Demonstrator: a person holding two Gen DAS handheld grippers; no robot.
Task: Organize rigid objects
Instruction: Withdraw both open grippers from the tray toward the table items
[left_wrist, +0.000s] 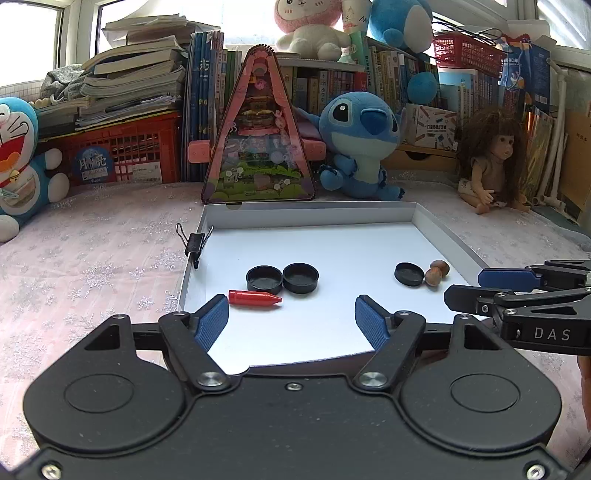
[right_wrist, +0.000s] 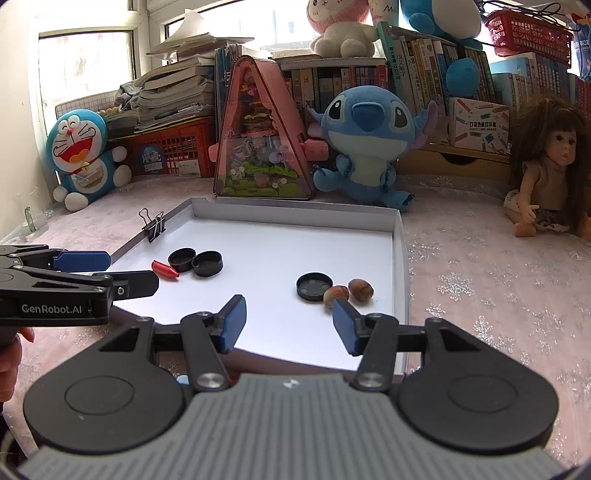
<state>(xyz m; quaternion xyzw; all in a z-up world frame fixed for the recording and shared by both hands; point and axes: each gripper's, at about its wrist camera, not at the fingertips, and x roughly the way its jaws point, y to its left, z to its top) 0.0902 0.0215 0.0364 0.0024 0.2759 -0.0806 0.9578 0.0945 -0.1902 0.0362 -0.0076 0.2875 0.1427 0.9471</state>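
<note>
A shallow white tray (left_wrist: 447, 236) (right_wrist: 400, 236) lies on the pink cloth. In it lie a red crayon-like piece (left_wrist: 254, 297) (right_wrist: 164, 270), two black caps side by side (left_wrist: 263, 278) (left_wrist: 300, 277) (right_wrist: 181, 259) (right_wrist: 208, 263), a third black cap (left_wrist: 409, 274) (right_wrist: 314, 287) and two hazelnuts (left_wrist: 436, 272) (right_wrist: 360, 289) touching it. My left gripper (left_wrist: 291, 319) is open and empty over the tray's near edge, just behind the red piece. My right gripper (right_wrist: 288, 319) is open and empty, its right finger close to the nuts.
A black binder clip (left_wrist: 194, 242) (right_wrist: 154, 224) grips the tray's left wall. Behind the tray stand a pink triangular toy house (left_wrist: 258, 147), a blue Stitch plush (left_wrist: 360, 147), a doll (left_wrist: 491, 162), a Doraemon plush (right_wrist: 83, 158), a red crate and books.
</note>
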